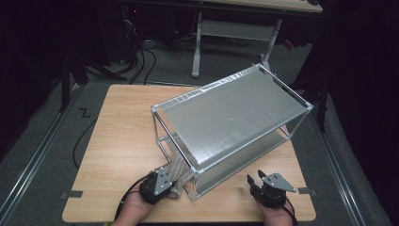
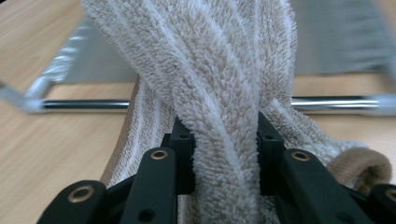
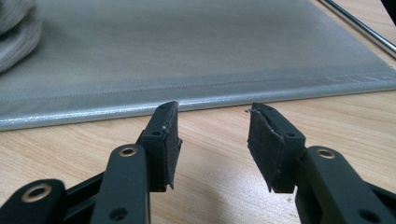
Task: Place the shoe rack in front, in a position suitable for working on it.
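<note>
Light wooden counter (image 1: 122,141) sits on grey carpet (image 1: 42,136); a white-legged desk (image 1: 235,28) and black cables (image 1: 141,59) stand far behind.

— What has the left hand-held gripper (image 2: 218,144) got there?

— A beige towel (image 2: 210,70) with thin white stripes. Its two black jaws pinch a thick fold of it from both sides, and the fluffy cloth rises between them to the top of the view.

— And behind it?

— A shiny metal rod (image 2: 331,102) runs level across, just above the wooden desk (image 2: 42,154). Blurred grey fabric (image 2: 341,37) sits behind it. A rolled hem of the towel lies at the lower right.
</note>
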